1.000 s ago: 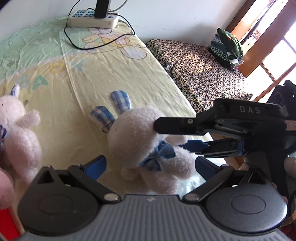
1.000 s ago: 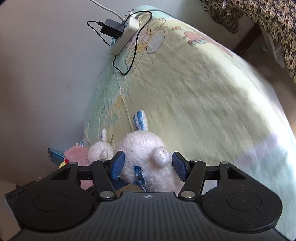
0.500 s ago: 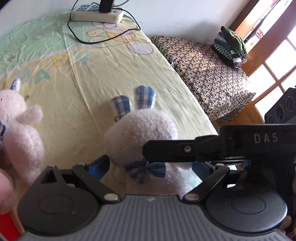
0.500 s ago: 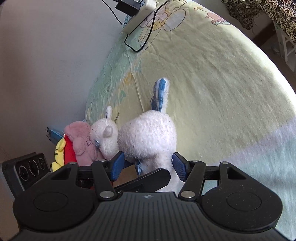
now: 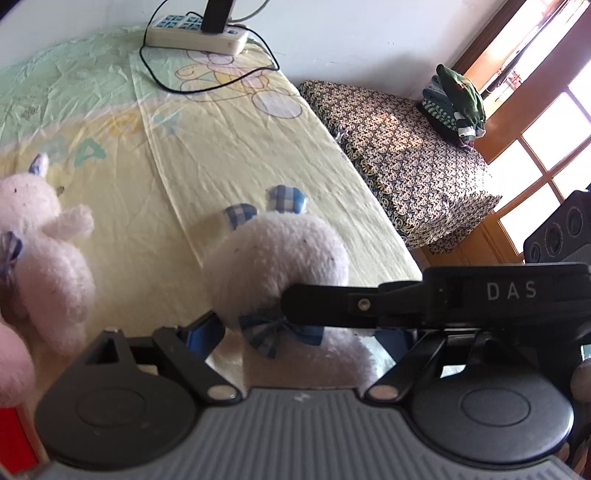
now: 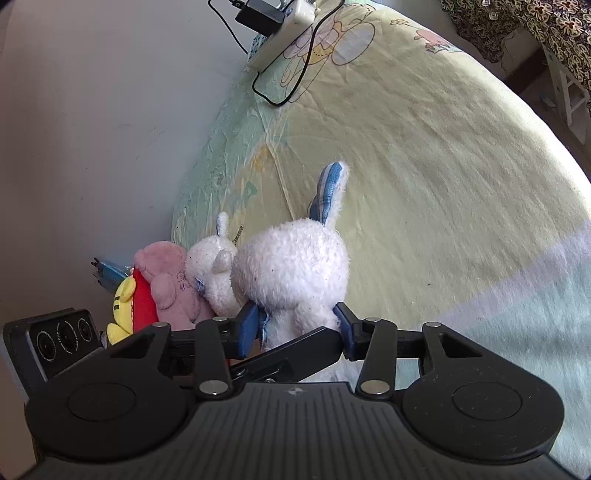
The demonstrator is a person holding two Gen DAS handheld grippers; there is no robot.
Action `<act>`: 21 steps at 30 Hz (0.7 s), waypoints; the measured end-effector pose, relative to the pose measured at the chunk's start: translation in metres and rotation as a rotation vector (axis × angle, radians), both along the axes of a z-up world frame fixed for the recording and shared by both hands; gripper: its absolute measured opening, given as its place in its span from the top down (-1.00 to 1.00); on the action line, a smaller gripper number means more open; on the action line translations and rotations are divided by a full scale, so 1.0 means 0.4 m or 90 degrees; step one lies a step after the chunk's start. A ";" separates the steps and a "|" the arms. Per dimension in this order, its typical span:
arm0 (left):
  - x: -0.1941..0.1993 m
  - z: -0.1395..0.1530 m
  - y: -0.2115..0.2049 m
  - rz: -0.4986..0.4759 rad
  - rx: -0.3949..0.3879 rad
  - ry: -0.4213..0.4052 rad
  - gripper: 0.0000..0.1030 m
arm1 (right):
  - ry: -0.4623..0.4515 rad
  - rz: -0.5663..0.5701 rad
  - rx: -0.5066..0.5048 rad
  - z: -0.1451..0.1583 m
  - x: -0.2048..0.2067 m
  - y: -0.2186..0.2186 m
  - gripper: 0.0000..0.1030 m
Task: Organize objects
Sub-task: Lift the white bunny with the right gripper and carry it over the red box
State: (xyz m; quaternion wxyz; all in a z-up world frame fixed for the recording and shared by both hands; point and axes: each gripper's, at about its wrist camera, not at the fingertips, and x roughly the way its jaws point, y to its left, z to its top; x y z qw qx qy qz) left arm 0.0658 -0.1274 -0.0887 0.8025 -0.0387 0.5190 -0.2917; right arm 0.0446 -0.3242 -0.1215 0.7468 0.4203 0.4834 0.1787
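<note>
A white plush rabbit (image 5: pixel 277 254) with blue checked ears and a blue bow stands upright on the yellow bedsheet (image 5: pixel 221 147). My right gripper (image 6: pixel 299 328) is shut on the rabbit (image 6: pixel 295 266) at its body, its blue pads pressing both sides. In the left wrist view the right gripper's black finger (image 5: pixel 369 302) crosses in front of the rabbit. My left gripper (image 5: pixel 295 336) is open, its jaws spread either side of the rabbit's lower body without squeezing it. A second white plush (image 5: pixel 44 240) sits to the left.
A row of plush toys lies left of the rabbit: white (image 6: pixel 214 269), pink (image 6: pixel 166 280), yellow and red (image 6: pixel 125 306). A power strip (image 5: pixel 195 33) with a black cable lies at the bed's far end. A patterned bench (image 5: pixel 399 155) with folded clothes (image 5: pixel 454 99) stands beyond the bed's right edge.
The rabbit has been turned from leaning over to upright and carried left toward the row of plush toys. The right gripper stays shut on it; both grippers moved with it.
</note>
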 end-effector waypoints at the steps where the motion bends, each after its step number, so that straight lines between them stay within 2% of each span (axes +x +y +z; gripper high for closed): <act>1: -0.004 0.006 0.003 0.000 -0.001 -0.003 -0.67 | -0.005 0.001 0.000 0.006 -0.005 0.001 0.09; 11: -0.073 0.103 0.048 0.025 0.000 -0.066 -0.65 | -0.063 0.030 -0.001 0.087 -0.047 0.042 0.09; 21: -0.165 0.210 0.145 0.099 0.010 -0.150 -0.65 | -0.142 0.107 -0.007 0.187 -0.071 0.141 0.07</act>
